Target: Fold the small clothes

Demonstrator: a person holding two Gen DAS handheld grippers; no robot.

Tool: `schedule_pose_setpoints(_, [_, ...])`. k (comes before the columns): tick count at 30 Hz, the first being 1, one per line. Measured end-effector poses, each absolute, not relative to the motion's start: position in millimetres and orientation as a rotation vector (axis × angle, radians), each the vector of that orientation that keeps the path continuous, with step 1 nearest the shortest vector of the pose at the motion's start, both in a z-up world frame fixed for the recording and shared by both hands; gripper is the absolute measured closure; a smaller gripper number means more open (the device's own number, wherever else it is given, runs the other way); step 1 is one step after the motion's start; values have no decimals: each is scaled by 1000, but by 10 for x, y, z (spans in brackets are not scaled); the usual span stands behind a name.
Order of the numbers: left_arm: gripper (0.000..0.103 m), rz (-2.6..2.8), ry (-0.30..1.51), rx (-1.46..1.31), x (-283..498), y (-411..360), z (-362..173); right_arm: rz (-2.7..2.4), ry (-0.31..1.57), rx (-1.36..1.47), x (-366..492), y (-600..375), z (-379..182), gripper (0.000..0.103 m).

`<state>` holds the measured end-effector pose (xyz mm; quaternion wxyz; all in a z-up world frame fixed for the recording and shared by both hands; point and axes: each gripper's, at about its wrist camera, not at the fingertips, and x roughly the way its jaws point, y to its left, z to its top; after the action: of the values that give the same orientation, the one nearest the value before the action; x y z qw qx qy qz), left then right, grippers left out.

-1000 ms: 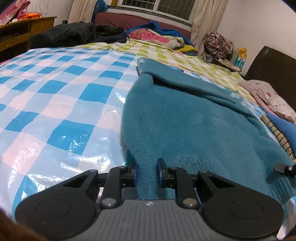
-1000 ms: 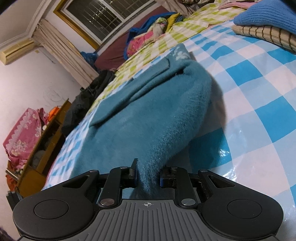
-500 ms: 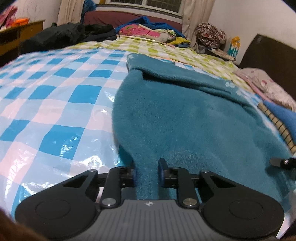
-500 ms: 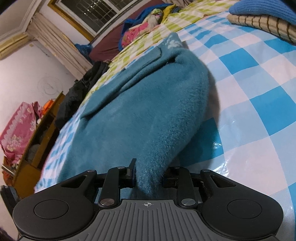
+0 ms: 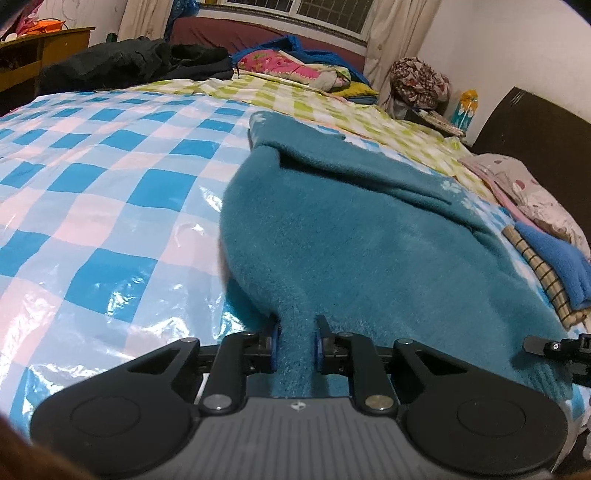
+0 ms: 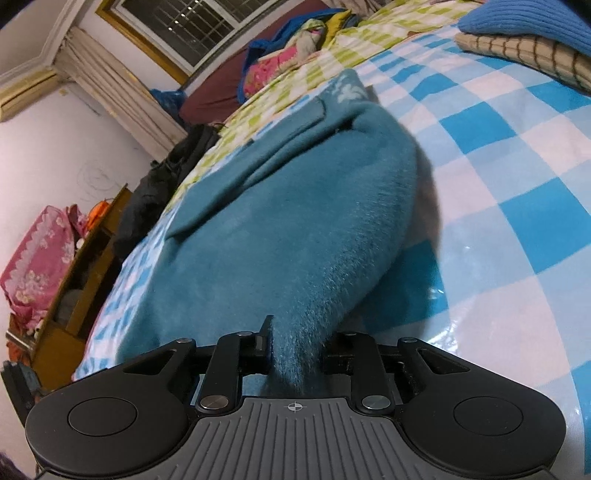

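White walls [image 6: 55, 147], barred window [image 5: 325, 14] (dark outside), cream curtains [image 6: 122, 92], wooden shelf [image 6: 74, 295]

The garment [image 5: 369, 236] lies on the checked sheet [image 5: 92, 206]; folded clothes [image 5: 546, 266] stacked at its right; dark clothing [image 5: 133, 61] behind.

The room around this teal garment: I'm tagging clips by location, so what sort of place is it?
Most likely a home bedroom: a bed under a checked cover, a curtained window, and piled bedding.

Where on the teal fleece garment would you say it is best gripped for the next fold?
Grip the teal fleece garment along its near edge, from the near side, one corner each. It lies flat, stretching away, so that edge lifts over. The left gripper and right gripper are shut there.
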<state>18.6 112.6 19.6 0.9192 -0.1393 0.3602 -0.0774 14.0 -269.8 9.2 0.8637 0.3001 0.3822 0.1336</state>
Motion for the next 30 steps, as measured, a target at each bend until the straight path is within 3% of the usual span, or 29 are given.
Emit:
schedule_pose_setpoints(20, [79, -144, 760, -243, 174, 1124, 119, 286, 815, 582, 181, -2613, 75, 79])
schedule_pose_setpoints(30, [82, -233, 722, -436, 328, 1237, 325, 336, 765, 723, 248, -2673, 174, 82])
